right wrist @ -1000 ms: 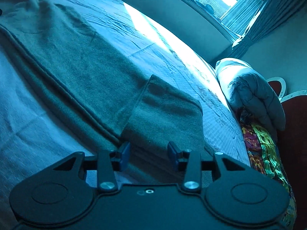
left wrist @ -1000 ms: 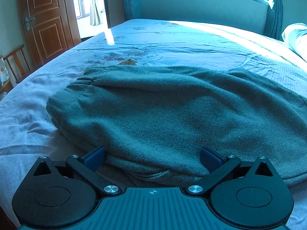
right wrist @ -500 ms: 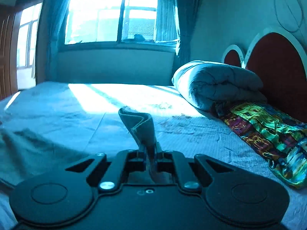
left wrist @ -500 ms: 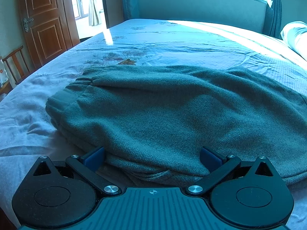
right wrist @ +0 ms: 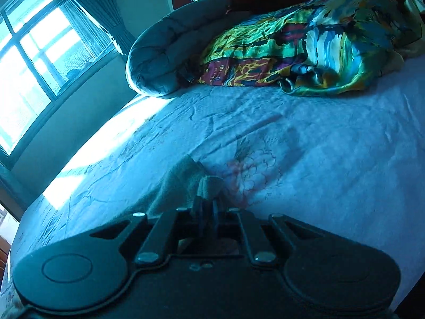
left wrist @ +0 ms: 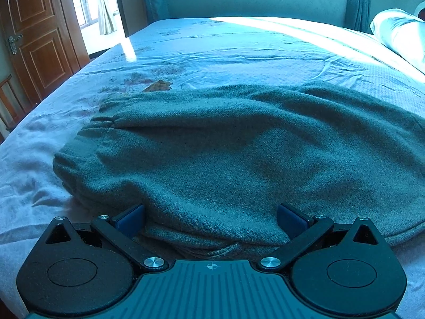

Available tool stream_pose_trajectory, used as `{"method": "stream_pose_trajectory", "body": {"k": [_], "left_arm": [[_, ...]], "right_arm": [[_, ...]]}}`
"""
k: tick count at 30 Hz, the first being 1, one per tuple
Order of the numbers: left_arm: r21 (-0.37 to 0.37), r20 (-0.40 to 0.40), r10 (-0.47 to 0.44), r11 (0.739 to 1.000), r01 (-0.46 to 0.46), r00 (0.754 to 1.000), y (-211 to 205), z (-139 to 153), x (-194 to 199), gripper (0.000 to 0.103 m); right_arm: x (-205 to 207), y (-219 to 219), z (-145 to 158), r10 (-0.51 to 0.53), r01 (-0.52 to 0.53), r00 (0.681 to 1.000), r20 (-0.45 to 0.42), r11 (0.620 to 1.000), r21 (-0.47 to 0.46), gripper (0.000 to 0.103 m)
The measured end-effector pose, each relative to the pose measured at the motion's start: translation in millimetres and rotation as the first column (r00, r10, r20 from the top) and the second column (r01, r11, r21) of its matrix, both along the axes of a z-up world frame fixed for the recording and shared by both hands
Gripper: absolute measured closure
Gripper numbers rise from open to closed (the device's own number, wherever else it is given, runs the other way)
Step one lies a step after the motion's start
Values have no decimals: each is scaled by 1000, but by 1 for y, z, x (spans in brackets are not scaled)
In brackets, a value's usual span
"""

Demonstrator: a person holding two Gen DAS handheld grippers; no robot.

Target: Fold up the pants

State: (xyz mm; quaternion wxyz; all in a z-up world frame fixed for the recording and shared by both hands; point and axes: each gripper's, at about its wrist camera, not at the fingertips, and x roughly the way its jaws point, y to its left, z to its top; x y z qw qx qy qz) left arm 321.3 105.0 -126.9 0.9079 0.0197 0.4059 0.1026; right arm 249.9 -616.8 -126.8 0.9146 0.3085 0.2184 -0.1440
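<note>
Dark green pants (left wrist: 225,154) lie flat on the bed, waistband to the left, legs running off to the right. My left gripper (left wrist: 211,216) is open, its blue pads on either side of the near edge of the pants. My right gripper (right wrist: 207,207) is shut on the leg end of the pants (right wrist: 186,183) and holds that bunched cloth lifted above the sheet.
A pale flowered bedsheet (left wrist: 239,53) covers the bed. A rolled grey duvet (right wrist: 170,50) and a colourful blanket (right wrist: 305,45) lie by the headboard. A wooden door (left wrist: 39,40) stands at the left, a window (right wrist: 32,61) beyond the bed.
My right gripper closed on the pants leg end, lifted it and swung round towards the headboard side. My left gripper stayed open at the pants' near edge.
</note>
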Motion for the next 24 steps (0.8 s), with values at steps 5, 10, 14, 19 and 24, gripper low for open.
{"method": "stream_pose_trajectory", "body": {"k": [5,10,14,19,24], "left_arm": [[-14,2,-36,999,36,999,4,0,-1,0],[-33,62,-22,999,24,998,-4,11,-23,0],[-50,112,-60,997,66,992,-33,14,-42,0],[-122,129,-91,987,107,988,-61,11,-54,3],[-170,149,-48,983,73,988,-46,16,-65,16]], "right_arm": [[17,-13,-19,-3,10,993,-121,998,59,103],[-26,8,5,-1,1,1000,-2,1000,13,90],[-37,44,12,113,-122,991,78,985,125,87],[-17,95,-7,223,-230,973,60,922,311,82],[-1,123,-25,288,-275,957,33,867,415,82]]}}
